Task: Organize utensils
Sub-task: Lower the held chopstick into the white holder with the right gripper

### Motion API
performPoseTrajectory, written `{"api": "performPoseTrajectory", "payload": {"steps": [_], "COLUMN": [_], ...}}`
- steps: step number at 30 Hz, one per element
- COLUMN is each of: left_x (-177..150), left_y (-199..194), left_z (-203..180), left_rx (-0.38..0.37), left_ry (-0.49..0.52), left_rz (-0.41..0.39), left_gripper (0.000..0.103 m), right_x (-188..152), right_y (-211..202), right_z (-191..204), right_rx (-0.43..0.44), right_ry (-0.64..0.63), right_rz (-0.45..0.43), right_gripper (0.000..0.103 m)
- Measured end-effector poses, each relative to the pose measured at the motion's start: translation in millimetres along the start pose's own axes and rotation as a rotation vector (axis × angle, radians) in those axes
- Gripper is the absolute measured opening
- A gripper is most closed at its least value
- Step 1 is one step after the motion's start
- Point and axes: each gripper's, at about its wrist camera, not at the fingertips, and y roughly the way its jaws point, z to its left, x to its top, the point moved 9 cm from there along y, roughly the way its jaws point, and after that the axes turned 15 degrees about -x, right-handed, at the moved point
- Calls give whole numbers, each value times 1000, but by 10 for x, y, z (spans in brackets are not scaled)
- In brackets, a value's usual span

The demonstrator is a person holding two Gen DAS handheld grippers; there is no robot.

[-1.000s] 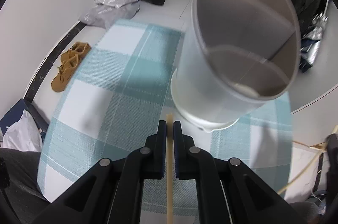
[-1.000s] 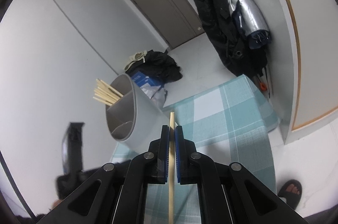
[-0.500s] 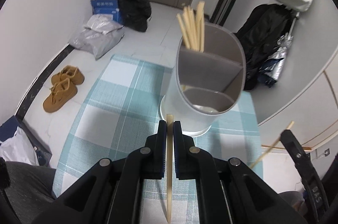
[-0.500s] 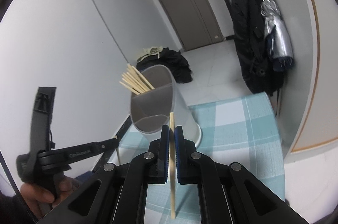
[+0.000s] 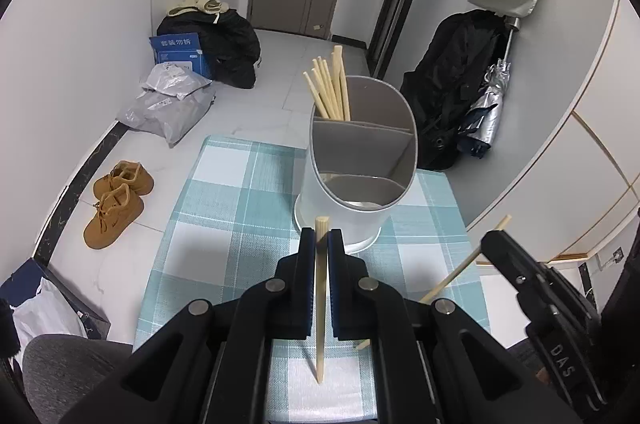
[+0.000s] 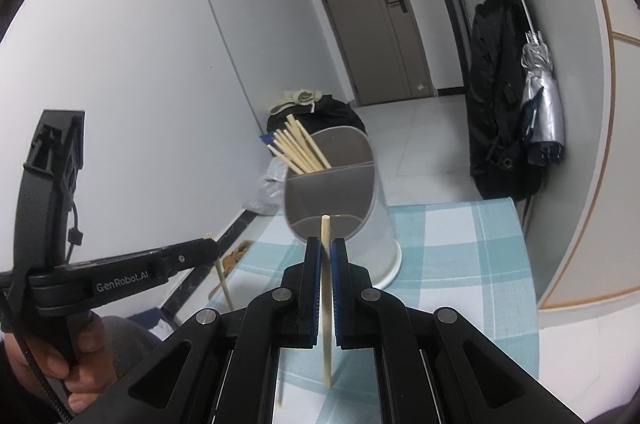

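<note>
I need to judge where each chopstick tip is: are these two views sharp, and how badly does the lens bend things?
Left wrist: sharp; the wooden chopstick is crisp, the checked tablecloth bows at its edges. Right wrist: sharp; the grey divided utensil holder leans, the brown door curves.

- Table (image 5: 224,207): small and rectangular, covered edge to edge by a teal-and-white checked cloth.
- Utensil holder (image 5: 344,207): grey, cylindrical, with inner dividers; stands upright on a white base directly on the cloth, near the far edge of the table and closer to its far right corner.
- Chopsticks (image 5: 328,87): a bundle stands in the holder's rear compartment; the front compartments appear empty.
</note>
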Motion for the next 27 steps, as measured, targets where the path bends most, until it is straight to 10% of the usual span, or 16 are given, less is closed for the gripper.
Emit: {"api": "performPoseTrajectory", "payload": {"steps": [27], "left_x": [611], "left_y": [-161], "left_z": [-645], "left_rx": [-156], "left_ry": [124], "left_rz": [16], "left_gripper": [2], "right_x": [900], "right_y": [-251], "right_z": [35], "right_rx": [41], "right_ry": [12], "right_rz": [-106], "right_gripper": [4]}}
